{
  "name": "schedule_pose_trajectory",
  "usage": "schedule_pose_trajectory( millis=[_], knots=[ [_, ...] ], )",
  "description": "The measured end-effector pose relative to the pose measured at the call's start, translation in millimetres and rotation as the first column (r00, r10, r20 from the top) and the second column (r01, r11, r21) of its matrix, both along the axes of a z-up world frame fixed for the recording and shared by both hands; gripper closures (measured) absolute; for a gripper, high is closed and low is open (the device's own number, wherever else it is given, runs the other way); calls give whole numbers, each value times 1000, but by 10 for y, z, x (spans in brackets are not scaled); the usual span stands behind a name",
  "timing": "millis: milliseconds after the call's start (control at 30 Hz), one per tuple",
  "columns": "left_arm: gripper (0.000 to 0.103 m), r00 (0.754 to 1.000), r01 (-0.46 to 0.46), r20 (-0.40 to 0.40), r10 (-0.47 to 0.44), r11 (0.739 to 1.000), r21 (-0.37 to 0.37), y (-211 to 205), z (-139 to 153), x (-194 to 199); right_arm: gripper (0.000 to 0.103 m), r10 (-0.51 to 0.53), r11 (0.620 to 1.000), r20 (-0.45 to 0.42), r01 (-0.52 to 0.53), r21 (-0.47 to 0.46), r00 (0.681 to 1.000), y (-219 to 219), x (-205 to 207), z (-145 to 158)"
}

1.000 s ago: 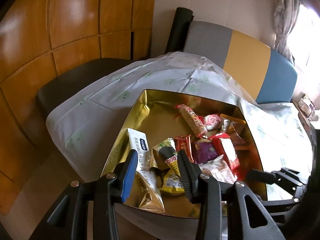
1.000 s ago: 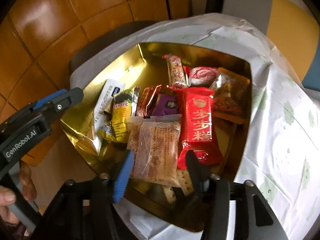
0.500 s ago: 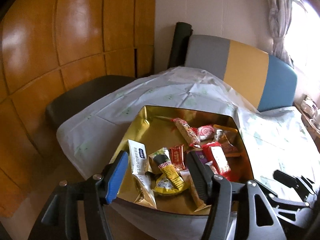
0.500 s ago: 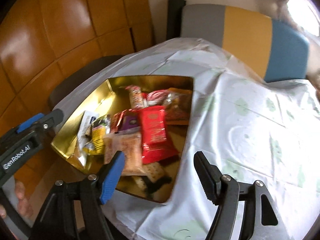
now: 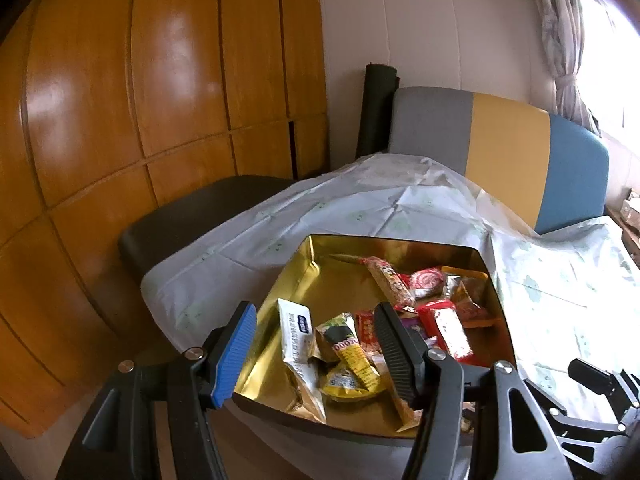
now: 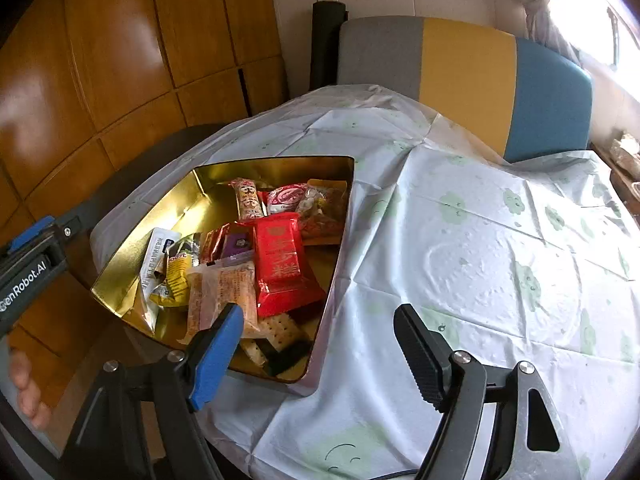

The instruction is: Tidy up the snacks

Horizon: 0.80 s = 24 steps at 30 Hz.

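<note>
A gold tin box (image 5: 328, 272) (image 6: 188, 200) sits at the table's left edge and holds several wrapped snacks: a white packet (image 5: 296, 332), a yellow packet (image 6: 178, 276), a red packet (image 6: 280, 264) and a clear cracker bag (image 6: 224, 296). My left gripper (image 5: 316, 352) is open and empty, held above the box's near left part. My right gripper (image 6: 316, 352) is open and empty, above the box's near right corner and the tablecloth.
A white tablecloth with green prints (image 6: 480, 260) covers the table. A dark chair (image 5: 192, 216) stands at the left, by a wooden panel wall (image 5: 120, 120). A grey, yellow and blue chair back (image 6: 460, 72) stands behind the table.
Both grippers have pulled back and up from the box, so it looks smaller. The right gripper has swung right over the tablecloth and opened wider. The snacks have not moved.
</note>
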State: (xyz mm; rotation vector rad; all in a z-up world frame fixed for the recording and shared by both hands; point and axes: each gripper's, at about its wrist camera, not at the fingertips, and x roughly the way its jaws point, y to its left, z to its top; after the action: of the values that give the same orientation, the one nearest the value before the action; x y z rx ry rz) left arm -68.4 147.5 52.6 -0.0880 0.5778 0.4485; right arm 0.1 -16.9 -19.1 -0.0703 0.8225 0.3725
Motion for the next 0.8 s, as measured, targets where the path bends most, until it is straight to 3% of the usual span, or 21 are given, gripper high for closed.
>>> schedule_pose_trajectory(
  millis=[800],
  knots=[
    [41, 1000, -7, 28, 7, 1000, -4, 23, 17, -38, 24, 10, 1000, 3, -9, -22, 1000, 61, -24, -28]
  ],
)
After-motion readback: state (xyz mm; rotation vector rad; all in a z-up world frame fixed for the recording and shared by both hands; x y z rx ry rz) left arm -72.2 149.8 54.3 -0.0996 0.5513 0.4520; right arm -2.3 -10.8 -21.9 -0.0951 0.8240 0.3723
